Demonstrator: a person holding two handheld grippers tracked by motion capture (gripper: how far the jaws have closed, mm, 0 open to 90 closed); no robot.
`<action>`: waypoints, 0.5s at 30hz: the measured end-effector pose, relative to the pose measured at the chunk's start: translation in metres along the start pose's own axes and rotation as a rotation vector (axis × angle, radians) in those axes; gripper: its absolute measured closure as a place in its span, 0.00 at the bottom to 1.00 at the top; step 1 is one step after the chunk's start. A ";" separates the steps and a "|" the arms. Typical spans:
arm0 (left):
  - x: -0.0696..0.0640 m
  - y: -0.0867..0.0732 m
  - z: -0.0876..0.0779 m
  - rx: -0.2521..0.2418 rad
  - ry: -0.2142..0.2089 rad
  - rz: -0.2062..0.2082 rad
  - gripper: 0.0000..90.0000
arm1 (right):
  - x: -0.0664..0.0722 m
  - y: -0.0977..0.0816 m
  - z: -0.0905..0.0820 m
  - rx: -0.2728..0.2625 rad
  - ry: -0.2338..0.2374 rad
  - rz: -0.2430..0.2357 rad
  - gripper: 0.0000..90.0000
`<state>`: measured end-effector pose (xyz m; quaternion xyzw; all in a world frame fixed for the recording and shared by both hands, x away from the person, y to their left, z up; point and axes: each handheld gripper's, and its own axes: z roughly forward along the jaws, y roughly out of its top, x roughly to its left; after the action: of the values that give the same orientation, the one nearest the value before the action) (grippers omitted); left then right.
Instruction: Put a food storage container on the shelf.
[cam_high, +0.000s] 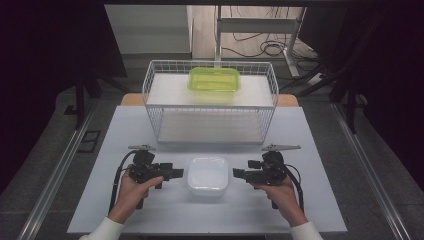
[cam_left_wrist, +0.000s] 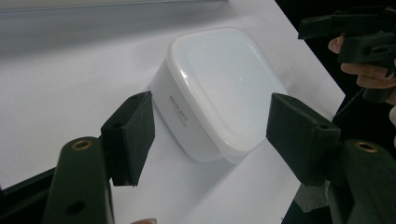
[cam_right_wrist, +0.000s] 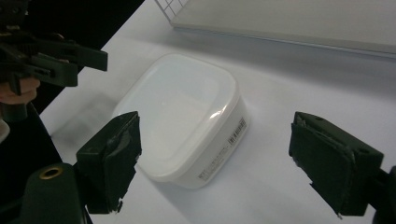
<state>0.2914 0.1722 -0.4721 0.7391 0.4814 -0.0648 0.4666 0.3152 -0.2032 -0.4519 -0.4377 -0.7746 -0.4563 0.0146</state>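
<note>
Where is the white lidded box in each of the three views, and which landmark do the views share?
High view: white box low centre, on the table between both grippers.
Left gripper view: centre, beyond the open jaws.
Right gripper view: left of centre, beyond the open jaws.
Shared landmark: the wire rack behind the box; its base also crosses the top of both gripper views.

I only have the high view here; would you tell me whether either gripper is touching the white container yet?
Observer: No. In the left gripper view the left gripper stands open, pads clear of the white container.
Operator: And the right one?
Observer: The right gripper is open too, its pads apart from the container's sides.
Operator: Any markings on the container?
Observer: The right gripper view shows a printed label along its side wall, too small to read.
</note>
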 end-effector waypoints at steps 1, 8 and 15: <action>0.001 0.001 0.002 0.000 -0.003 -0.005 0.36 | 0.000 0.001 0.001 0.003 0.002 0.010 0.21; 0.011 0.007 0.016 0.025 -0.026 -0.051 0.38 | -0.004 0.001 0.014 0.019 0.039 0.052 0.29; 0.019 0.008 0.022 0.035 -0.059 -0.118 0.41 | -0.008 0.000 0.025 0.039 0.061 0.077 0.35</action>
<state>0.3155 0.1674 -0.4891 0.7151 0.5092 -0.1224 0.4630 0.3291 -0.1901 -0.4702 -0.4528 -0.7651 -0.4532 0.0642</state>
